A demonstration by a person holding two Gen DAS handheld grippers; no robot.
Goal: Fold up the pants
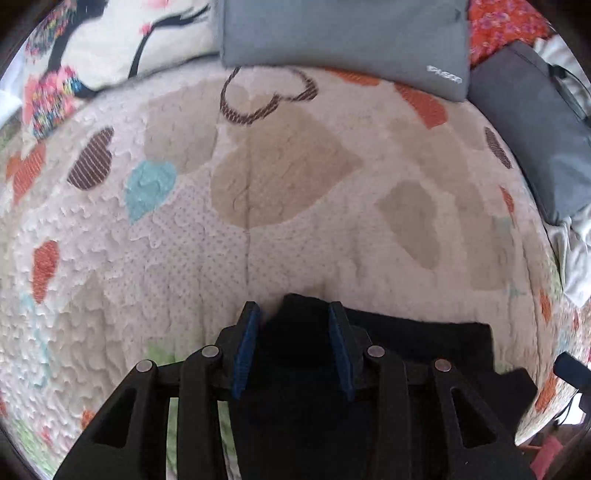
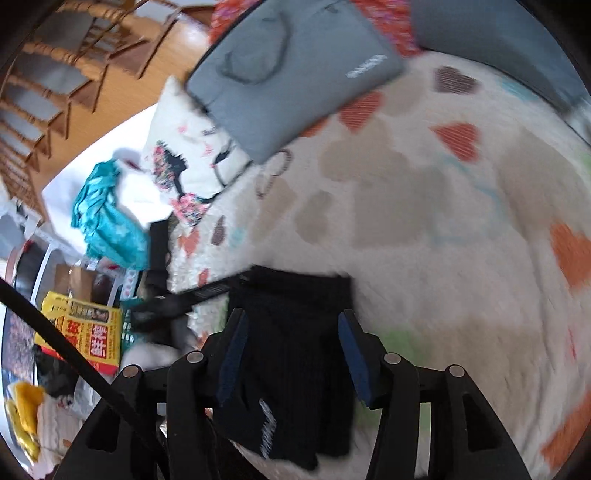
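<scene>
The black pants (image 1: pixel 417 354) lie on a white quilt with a heart pattern (image 1: pixel 258 221). In the left wrist view my left gripper (image 1: pixel 293 314) is open, its blue pads on either side of a raised edge of the black fabric. In the right wrist view the pants (image 2: pixel 299 354) lie as a narrow folded bundle with a small white logo near the bottom. My right gripper (image 2: pixel 291 321) is open and straddles the bundle, with clear gaps between the pads and the cloth. The left gripper (image 2: pixel 159 258) shows at the bundle's far left end.
Two grey pouches (image 1: pixel 343 33) (image 1: pixel 535 147) and a white floral pillow (image 1: pixel 110 40) lie at the far side of the quilt. The bed's left edge (image 2: pixel 177 295) drops to a cluttered floor with a yellow box (image 2: pixel 88 332) and teal cloth (image 2: pixel 107 221). Wooden chairs (image 2: pixel 55 74) stand beyond.
</scene>
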